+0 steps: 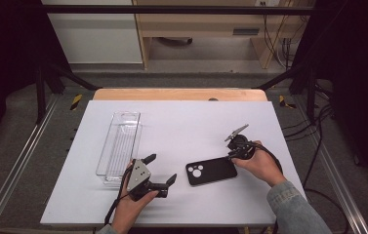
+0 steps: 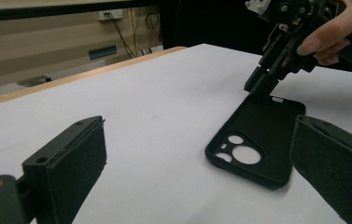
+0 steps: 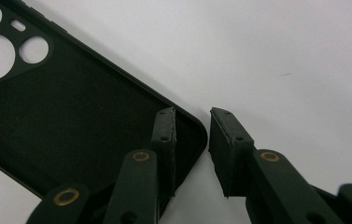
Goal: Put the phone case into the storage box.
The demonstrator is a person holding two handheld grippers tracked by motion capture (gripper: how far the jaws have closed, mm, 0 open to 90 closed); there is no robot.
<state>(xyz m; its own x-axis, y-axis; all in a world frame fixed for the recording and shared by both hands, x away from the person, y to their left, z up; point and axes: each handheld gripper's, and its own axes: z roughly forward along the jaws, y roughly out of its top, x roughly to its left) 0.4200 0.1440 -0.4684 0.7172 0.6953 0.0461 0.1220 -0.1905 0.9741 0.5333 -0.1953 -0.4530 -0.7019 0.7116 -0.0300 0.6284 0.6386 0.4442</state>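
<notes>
A white sheet (image 1: 181, 126) covers the table, with a strip of pale wood showing at its far edge; dark curtains hang at both sides, metal rails run along the floor, and beyond the table stand a white panel and wooden furniture with cables. At the left of the sheet lies a clear plastic tray (image 1: 119, 146), long and narrow, running away from the person. Just to its right and nearer the person, the left gripper (image 1: 161, 169) rests in the left hand (image 1: 130, 207), its jaws spread wide with nothing between them; in the left gripper view the two black pads stand far apart over bare white sheet. Right of it lies the black phone case (image 1: 211, 170), flat on the sheet with its hollow side up and the camera holes toward the left gripper. At the case's right end, the right gripper (image 1: 231, 155), held in the right hand (image 1: 259, 165), points down at its corner. In the right gripper view its jaws stand narrow and straddle the case's edge: one pad (image 3: 164, 140) is inside the hollow, the other (image 3: 225, 144) is outside over the sheet, and a small gap shows between the outer pad and the edge.
</notes>
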